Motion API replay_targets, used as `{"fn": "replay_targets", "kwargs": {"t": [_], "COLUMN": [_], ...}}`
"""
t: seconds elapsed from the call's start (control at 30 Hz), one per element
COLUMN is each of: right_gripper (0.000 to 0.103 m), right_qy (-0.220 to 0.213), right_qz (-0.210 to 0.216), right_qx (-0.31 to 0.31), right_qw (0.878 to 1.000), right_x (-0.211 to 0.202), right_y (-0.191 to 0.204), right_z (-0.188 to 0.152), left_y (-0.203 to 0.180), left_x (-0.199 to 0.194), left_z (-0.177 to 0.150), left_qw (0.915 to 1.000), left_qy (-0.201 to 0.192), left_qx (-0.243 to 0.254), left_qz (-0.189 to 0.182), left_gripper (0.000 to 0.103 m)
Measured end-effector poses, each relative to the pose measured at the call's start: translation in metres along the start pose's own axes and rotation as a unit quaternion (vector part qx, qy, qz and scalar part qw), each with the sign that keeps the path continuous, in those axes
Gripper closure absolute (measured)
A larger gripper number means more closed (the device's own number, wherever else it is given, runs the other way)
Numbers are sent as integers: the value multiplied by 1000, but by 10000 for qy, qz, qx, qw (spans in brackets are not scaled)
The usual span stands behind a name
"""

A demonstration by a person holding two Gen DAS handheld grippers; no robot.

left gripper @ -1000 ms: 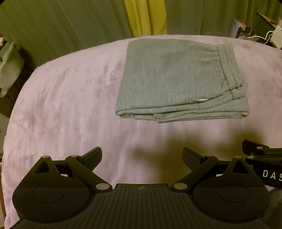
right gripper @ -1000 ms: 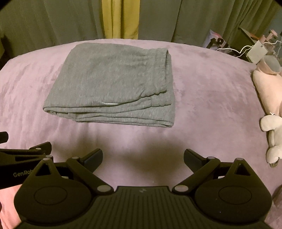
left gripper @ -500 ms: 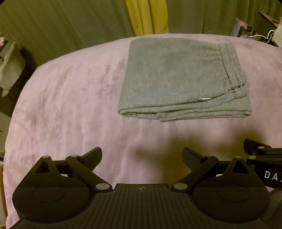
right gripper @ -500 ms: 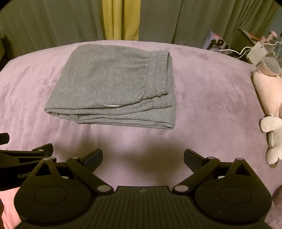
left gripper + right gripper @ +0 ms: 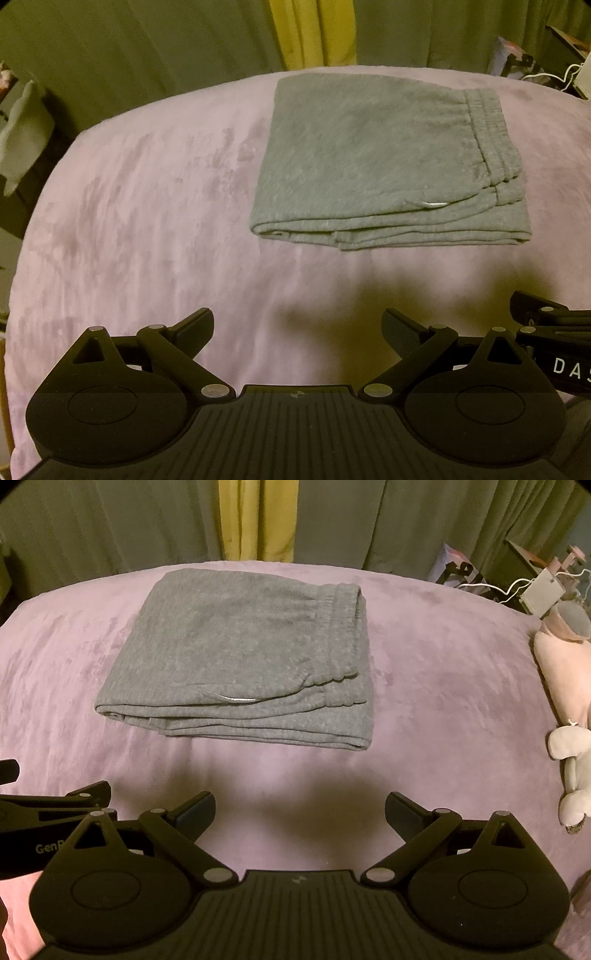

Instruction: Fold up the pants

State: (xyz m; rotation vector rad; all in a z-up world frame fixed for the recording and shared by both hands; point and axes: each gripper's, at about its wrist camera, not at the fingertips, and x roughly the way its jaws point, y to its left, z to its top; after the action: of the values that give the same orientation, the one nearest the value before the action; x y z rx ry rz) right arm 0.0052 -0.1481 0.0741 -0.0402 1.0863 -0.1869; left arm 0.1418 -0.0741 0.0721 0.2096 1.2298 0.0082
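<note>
Left wrist view shows the grey pants (image 5: 380, 162) folded on the purple blanket (image 5: 147, 221); both grippers, left gripper (image 5: 297, 326) and right gripper (image 5: 300, 806), wide open and empty, have drawn slightly back, so folding seems finished.

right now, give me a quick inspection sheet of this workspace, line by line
surface: pink plush blanket, smooth around the job.
job's things: grey pants folded into a flat rectangle, waistband at right, layered edges facing the cameras.
clutter: pink plush toy at the right edge, apart from the pants.
grippers: left gripper and right gripper open, empty, short of the pants.
cables: white cable with a small box, beyond the far right edge.
surroundings: green curtains, one yellow strip.
</note>
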Motion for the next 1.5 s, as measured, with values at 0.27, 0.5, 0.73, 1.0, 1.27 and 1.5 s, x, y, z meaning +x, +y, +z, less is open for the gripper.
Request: {"fn": "replay_targets", "kwargs": {"t": [0.27,0.5,0.73,1.0,1.27,1.5], "right_gripper": [5,5,5,5,5,5], "right_qy": [44,46,63,80,96,106], "right_qz": [20,10,18,20,22,18], "right_qx": [-11,-34,-47,-55,-59,-70], "right_qw": [10000,10000,10000,10000,9999,9999], "right_x": [3,4,6,8,9,10], "right_y": [1,4,4,4,5,5], "right_z": [2,2,2,3,2,2], "left_y": [1,4,4,5,5,5], "left_x": [2,6,7,9,10,11], "left_z": [1,2,3,2,1,1], "left_qw": [10000,9999,9999,9999,9999,9999], "left_qy": [39,83,100,111,116,134], "left_qx": [-13,-48,-41,-59,-64,-67], "left_qz": [-1,-35,-38,-46,-48,-55], "left_gripper": [3,3,3,3,3,3]}}
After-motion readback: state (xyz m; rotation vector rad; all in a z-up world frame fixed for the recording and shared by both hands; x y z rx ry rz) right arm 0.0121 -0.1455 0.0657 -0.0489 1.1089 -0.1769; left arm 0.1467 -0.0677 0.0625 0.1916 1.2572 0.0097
